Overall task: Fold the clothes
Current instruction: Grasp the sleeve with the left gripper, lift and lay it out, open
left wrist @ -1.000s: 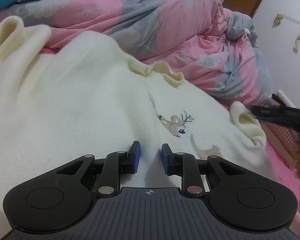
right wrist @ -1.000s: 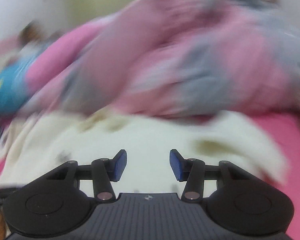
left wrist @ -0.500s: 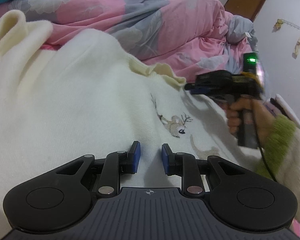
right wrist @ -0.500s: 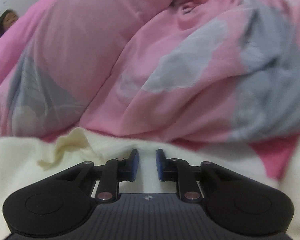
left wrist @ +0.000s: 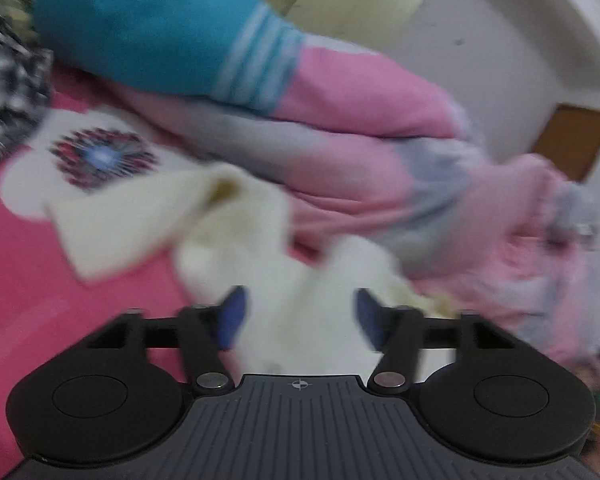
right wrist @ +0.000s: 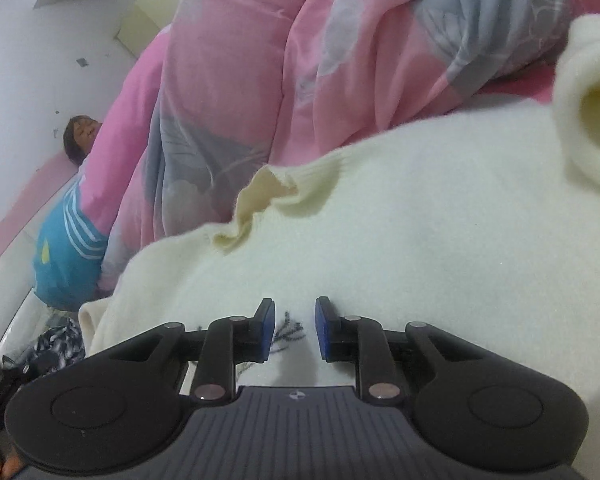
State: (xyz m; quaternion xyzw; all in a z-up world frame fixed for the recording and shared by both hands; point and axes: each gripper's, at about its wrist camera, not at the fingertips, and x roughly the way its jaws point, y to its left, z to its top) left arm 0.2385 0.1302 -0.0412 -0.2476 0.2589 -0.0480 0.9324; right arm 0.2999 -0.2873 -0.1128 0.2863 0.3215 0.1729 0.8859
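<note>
On pink bed sheet (left wrist: pixel 16 280), cream sweater (right wrist: pixel 420 240), pink-grey duvet (right wrist: pixel 260 60) behind, left gripper (left wrist: pixel 298 316) spread wide, right gripper (right wrist: pixel 295 326) narrowly parted.

Cream knit sweater (right wrist: pixel 400 216) spread flat, front up, ribbed collar (right wrist: pixel 268 200) rumpled against pink-grey duvet (right wrist: pixel 260 60); cuffed sleeve (right wrist: pixel 592 108) curled up beside duvet; embroidered motif partly visible.

Fuzzy cream knit sweater (right wrist: pixel 420 240); smooth pink-grey cloth duvet (right wrist: pixel 300 60).
</note>
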